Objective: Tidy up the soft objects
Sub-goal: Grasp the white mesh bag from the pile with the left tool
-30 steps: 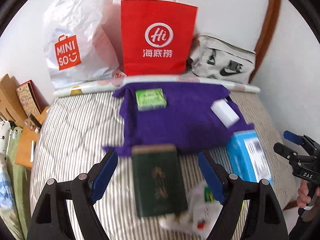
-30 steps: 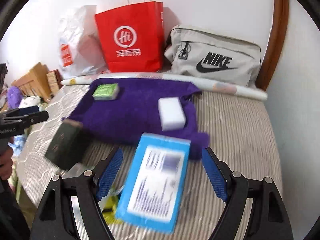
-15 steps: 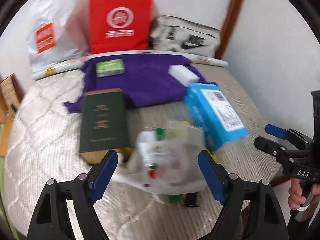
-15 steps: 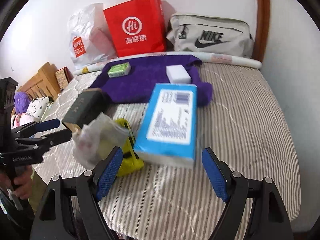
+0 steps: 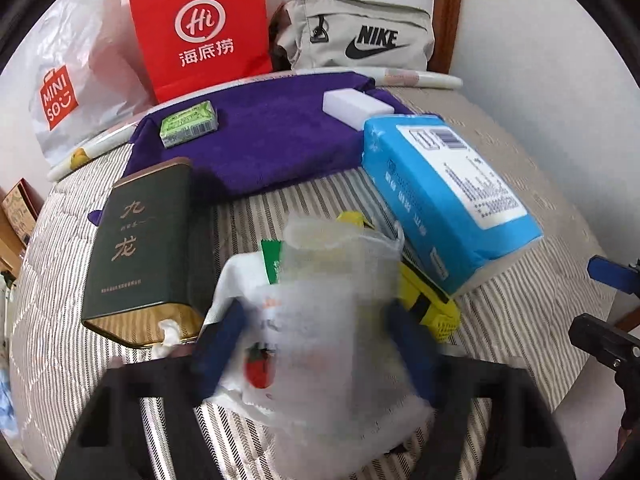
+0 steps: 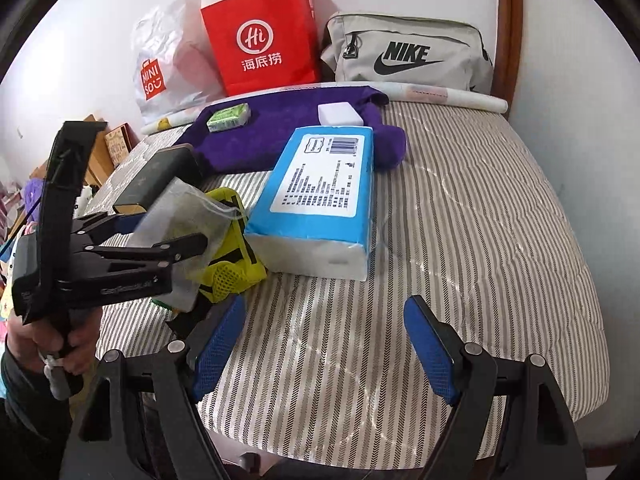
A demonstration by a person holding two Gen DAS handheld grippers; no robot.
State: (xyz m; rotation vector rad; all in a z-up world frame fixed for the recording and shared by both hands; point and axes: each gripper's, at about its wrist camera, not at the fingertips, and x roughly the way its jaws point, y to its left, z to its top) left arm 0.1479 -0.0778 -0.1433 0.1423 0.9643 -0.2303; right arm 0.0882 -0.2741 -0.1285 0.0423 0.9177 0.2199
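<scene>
A translucent plastic bag [image 5: 320, 320] with a strawberry print lies near the bed's front, half over a yellow mesh item [image 6: 232, 272]. My left gripper [image 5: 316, 344] straddles the bag, its jaws closing with the blue pads against the bag's sides; in the right wrist view the left gripper [image 6: 170, 230] has the bag [image 6: 180, 216] between its fingers. A blue tissue pack [image 6: 320, 200] rests beside it, one end on a purple towel [image 5: 272, 140]. On the towel sit a white sponge [image 5: 356, 104] and a green packet [image 5: 188, 124]. My right gripper [image 6: 326, 308] hovers open over bare striped mattress.
A dark green tin [image 5: 148, 240] lies left of the bag. Along the wall stand a Miniso plastic bag [image 6: 168, 68], a red paper bag [image 6: 260, 40] and a grey Nike pouch [image 6: 408, 56]. The mattress edge [image 6: 580, 360] drops off at right. A hand [image 6: 60, 344] holds the left gripper.
My left gripper swung from over the tin to the plastic bag, dropped onto it and narrowed its jaws around it. My right gripper pulled back toward the bed's near edge, its jaws unchanged.
</scene>
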